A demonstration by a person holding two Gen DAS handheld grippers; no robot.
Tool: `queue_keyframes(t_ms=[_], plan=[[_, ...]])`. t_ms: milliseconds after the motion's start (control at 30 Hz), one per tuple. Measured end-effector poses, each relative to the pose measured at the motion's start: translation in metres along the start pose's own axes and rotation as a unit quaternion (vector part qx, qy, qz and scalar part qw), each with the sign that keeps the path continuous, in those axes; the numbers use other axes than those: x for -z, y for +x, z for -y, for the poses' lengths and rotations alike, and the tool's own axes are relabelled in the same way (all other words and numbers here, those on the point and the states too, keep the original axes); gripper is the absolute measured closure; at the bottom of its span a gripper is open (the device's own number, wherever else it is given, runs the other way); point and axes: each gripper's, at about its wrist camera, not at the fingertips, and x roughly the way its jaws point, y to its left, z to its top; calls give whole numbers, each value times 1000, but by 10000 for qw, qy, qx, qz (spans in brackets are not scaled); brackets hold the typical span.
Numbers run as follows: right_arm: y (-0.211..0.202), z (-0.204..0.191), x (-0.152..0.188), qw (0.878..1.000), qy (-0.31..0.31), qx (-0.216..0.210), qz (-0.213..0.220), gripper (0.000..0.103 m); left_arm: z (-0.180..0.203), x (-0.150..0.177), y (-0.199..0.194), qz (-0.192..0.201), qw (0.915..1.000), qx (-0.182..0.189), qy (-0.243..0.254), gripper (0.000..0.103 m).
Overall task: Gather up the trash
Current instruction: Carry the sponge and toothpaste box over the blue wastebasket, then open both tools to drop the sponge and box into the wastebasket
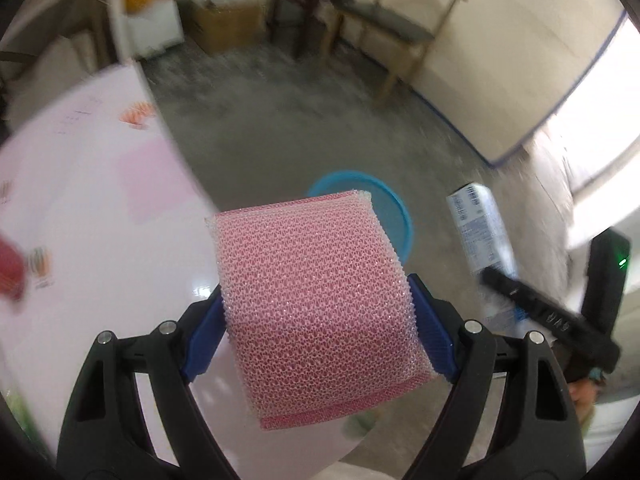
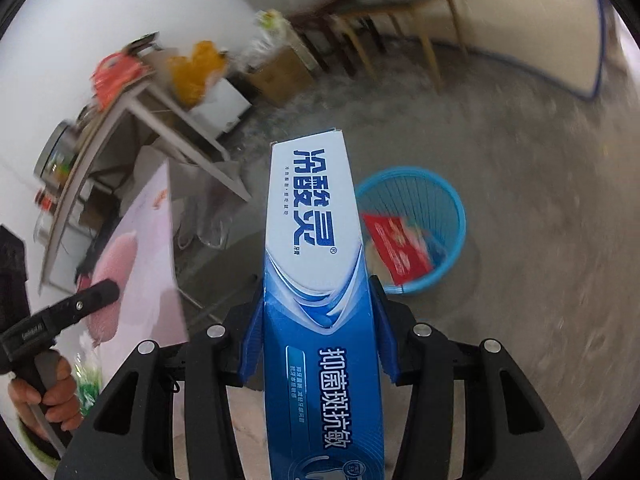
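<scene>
My left gripper [image 1: 316, 304] is shut on a pink mesh sponge [image 1: 308, 260], its blue pads pressing both sides. The sponge hangs past the table's edge, in front of a blue plastic basket [image 1: 396, 204] on the floor. My right gripper [image 2: 318, 288] is shut on a long blue and white toothpaste box [image 2: 312, 240] that points toward the same basket [image 2: 452, 208]. A red packet [image 2: 400, 248] lies inside the basket. In the left wrist view the toothpaste box [image 1: 480, 224] shows at the right. In the right wrist view a hand [image 2: 44, 396] holds the left gripper's handle.
A pale pink tabletop [image 1: 80, 200] fills the left side, and its edge [image 2: 170, 240] runs close to the basket. Wooden chairs [image 1: 400, 28] and a cardboard box [image 1: 228, 24] stand on the grey floor by the far wall. A white side table carries an orange bag [image 2: 196, 72].
</scene>
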Motion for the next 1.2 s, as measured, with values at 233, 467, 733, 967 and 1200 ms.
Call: queue_keyframes(t_ms=[233,467,733,967,1200], plan=[[71,41,-32,9970,602,94,-485,56,35,-48,93,-722,9973,105,70,22],[155,76,-92,9925,656,873,-556,32,54,-94,148,-761,9966,239,-192,16],[154,92,-65,9914,657,1014,-507,32,48,-81,141,-764,9961,429,-115,16],[111,80,-43,9942,556,892,-217,32,51,-63,87,-358,9981,484,92,16],[55,43,-24,9970,142,749,138,30,51,-20,12,199,9970,711,241,16]])
